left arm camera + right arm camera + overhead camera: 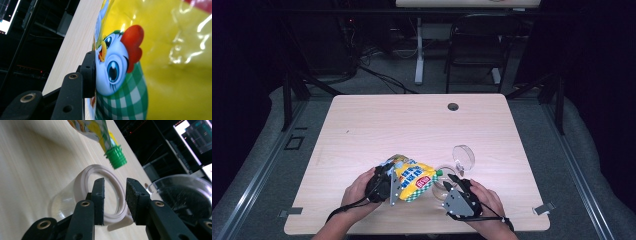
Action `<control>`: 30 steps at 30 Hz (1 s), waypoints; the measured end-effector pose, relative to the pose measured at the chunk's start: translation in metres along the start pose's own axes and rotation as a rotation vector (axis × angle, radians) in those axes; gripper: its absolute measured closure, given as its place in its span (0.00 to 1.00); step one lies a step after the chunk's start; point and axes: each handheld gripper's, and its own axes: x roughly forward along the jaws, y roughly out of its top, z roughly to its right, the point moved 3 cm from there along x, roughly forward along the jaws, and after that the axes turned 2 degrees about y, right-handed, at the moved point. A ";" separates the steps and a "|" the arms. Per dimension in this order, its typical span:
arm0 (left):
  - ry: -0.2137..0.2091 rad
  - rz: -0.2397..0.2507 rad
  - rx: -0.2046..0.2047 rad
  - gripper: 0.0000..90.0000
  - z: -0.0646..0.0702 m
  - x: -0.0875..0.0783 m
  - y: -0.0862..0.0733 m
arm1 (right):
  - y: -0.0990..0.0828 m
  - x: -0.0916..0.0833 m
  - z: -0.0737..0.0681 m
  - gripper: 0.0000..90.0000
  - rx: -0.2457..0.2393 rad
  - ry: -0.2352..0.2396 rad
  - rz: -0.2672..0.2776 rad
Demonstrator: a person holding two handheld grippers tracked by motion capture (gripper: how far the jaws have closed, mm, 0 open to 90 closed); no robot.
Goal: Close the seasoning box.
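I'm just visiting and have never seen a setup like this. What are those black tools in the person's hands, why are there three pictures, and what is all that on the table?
A person holds a hand tool with two black jaws in each hand. The high view looks down from above on the wooden table. The other two pictures come from small cameras riding on the tools, looking along their jaws.

The left gripper clamps a yellow pouch printed with a cartoon chicken; in its own view one pad presses on the pouch. The pouch's green spout points toward a clear jar with a white rim.

The right gripper sits at the jar's rim, with one jaw inside the mouth; whether it presses on the rim is unclear. A clear round lid lies beside the jar.
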 end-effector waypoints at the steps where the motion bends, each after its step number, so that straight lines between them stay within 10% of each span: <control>1: 0.004 -0.005 0.008 0.67 0.000 0.000 0.000 | 0.001 0.001 0.000 0.76 -0.017 -0.009 -0.002; 30: -0.008 -0.022 0.058 0.67 0.004 0.007 0.006 | 0.010 0.021 -0.017 0.77 -0.329 -0.125 -0.029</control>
